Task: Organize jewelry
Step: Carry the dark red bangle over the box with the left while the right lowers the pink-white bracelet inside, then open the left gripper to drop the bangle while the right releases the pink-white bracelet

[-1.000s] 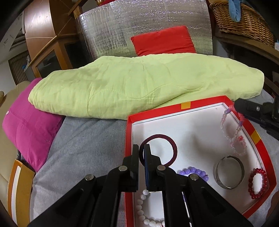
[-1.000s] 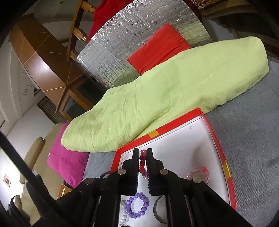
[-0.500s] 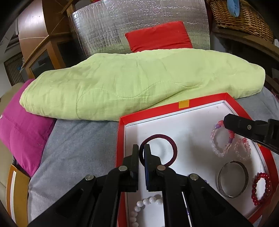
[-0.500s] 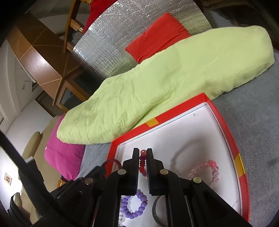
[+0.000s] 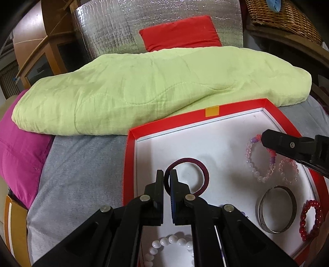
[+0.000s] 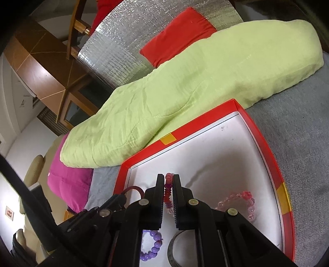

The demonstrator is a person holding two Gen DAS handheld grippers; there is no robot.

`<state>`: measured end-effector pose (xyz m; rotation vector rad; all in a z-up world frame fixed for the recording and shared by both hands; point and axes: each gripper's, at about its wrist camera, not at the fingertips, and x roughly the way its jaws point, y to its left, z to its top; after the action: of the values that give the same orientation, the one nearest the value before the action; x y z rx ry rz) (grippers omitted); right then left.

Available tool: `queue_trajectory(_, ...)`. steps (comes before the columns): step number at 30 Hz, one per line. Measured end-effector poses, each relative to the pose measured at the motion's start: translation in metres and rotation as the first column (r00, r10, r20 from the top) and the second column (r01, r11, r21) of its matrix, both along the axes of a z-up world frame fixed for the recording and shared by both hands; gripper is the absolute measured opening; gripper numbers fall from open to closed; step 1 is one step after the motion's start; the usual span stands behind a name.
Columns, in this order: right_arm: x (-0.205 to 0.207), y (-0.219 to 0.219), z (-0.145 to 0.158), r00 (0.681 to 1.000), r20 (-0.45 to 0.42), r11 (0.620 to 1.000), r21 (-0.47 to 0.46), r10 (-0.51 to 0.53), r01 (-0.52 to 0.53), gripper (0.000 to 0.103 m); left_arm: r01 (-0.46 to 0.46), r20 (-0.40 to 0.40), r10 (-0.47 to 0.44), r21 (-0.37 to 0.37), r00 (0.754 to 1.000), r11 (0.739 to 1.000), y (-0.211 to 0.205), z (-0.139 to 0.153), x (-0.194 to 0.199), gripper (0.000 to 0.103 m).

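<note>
A red-rimmed tray point(image 5: 168, 125) with a white floor lies on the grey bed cover. My left gripper point(image 5: 167, 174) is shut on a dark maroon band bracelet point(image 5: 203, 168) at the tray's left part. My right gripper point(image 6: 169, 178) is shut on a pink and purple bead bracelet point(image 6: 168, 193); the left wrist view shows that bracelet point(image 5: 253, 164) resting on the tray floor at the right. A smaller pink bead bracelet point(image 5: 287, 170), a silver bangle point(image 5: 275, 209), a red bead bracelet point(image 5: 310, 219) and white beads point(image 5: 172, 240) lie in the tray. A purple bead bracelet point(image 6: 152, 244) lies near the front.
A folded light green quilt point(image 5: 154, 92) lies just behind the tray. A magenta pillow point(image 5: 20, 152) is at the left, a red cushion point(image 5: 181, 35) and silver foil sheet point(image 5: 123, 24) behind. A wicker basket point(image 5: 283, 18) stands at the back right.
The right gripper has lowered the pink and purple bracelet from hanging above the tray's right edge down onto the tray floor. The left gripper keeps hold of the maroon band.
</note>
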<state>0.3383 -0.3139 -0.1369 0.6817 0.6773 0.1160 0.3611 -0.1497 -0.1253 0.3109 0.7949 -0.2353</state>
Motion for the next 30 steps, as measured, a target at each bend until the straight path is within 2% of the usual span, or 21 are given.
queue_trajectory(7, -0.004, -0.004, -0.003, 0.999, -0.027, 1.000, -0.005, -0.028, 0.028, 0.011, 0.030, -0.038, -0.030, 0.003, 0.999, 1.000, -0.007, -0.005, -0.007, 0.006)
queue_trajectory(26, -0.015, -0.015, -0.008, 0.996, -0.055, 0.998, -0.013, -0.064, 0.063, 0.012, 0.034, -0.085, -0.032, 0.015, 0.996, 0.999, -0.011, -0.010, -0.009, 0.007)
queue_trajectory(27, -0.015, -0.014, -0.008, 0.996, -0.055, 0.998, -0.017, -0.063, 0.062, 0.012, 0.031, -0.086, -0.030, 0.015, 0.996, 0.999, -0.011, -0.010, -0.008, 0.013)
queue_trajectory(28, -0.014, -0.013, -0.008, 0.997, -0.056, 0.998, -0.018, -0.062, 0.061, 0.012, 0.027, -0.086, -0.026, 0.015, 0.996, 1.000, -0.010, -0.009, -0.006, 0.025)
queue_trajectory(29, -0.013, -0.012, -0.008, 0.996, -0.059, 0.998, -0.018, -0.059, 0.058, 0.012, 0.024, -0.082, -0.023, 0.015, 0.996, 1.000, -0.010, -0.009, -0.006, 0.032)
queue_trajectory(30, -0.012, -0.012, -0.008, 0.996, -0.062, 0.998, -0.017, -0.058, 0.057, 0.012, 0.019, -0.072, -0.017, 0.017, 0.997, 1.000, -0.010, -0.007, -0.005, 0.044)
